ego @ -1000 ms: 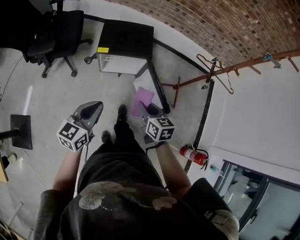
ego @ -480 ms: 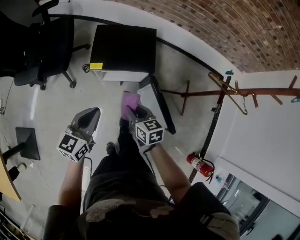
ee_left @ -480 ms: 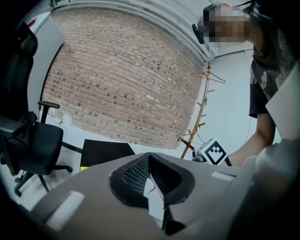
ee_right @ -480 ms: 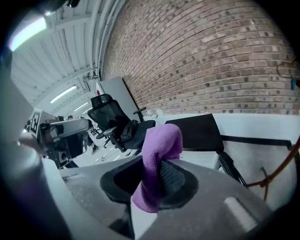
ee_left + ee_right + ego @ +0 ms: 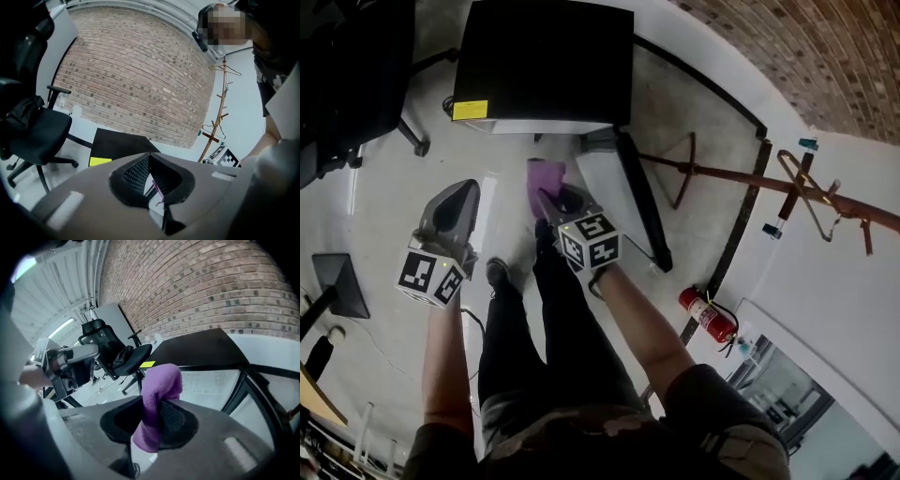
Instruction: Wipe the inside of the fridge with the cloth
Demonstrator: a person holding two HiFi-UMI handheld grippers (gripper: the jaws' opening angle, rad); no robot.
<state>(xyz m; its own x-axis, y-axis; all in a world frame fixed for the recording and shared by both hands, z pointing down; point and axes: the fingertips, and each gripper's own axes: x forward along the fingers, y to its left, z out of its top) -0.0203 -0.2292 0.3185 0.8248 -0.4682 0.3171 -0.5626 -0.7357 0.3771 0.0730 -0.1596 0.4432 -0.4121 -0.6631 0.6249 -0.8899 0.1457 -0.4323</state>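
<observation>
at the top centre of the head view stands the fridge (image 5: pixel 548 56), a low box with a black top and a yellow label (image 5: pixel 471 110) at its left front corner. its door (image 5: pixel 614 192) stands open, reaching down the frame from the fridge's right front corner. just below the fridge's front, near the middle of the picture, the right gripper (image 5: pixel 551 199) is clamped on the purple cloth (image 5: pixel 546 174). the cloth stands up in a folded lump between the two pads and pokes out past their tips. in the right gripper view it fills the whole gap between the jaws. to the left of it, apart from it, the left gripper (image 5: pixel 461 199) is held over the pale floor (image 5: pixel 384 197). its jaws are drawn together, tips meeting, and they hold nothing. a black office chair (image 5: pixel 347 75) sits in the upper left corner. a red fire extinguisher (image 5: pixel 703 314) lies right of centre, lower down. a wooden coat stand (image 5: pixel 839 208) crosses the right side, and a brick wall (image 5: pixel 825 47) fills the upper right corner
</observation>
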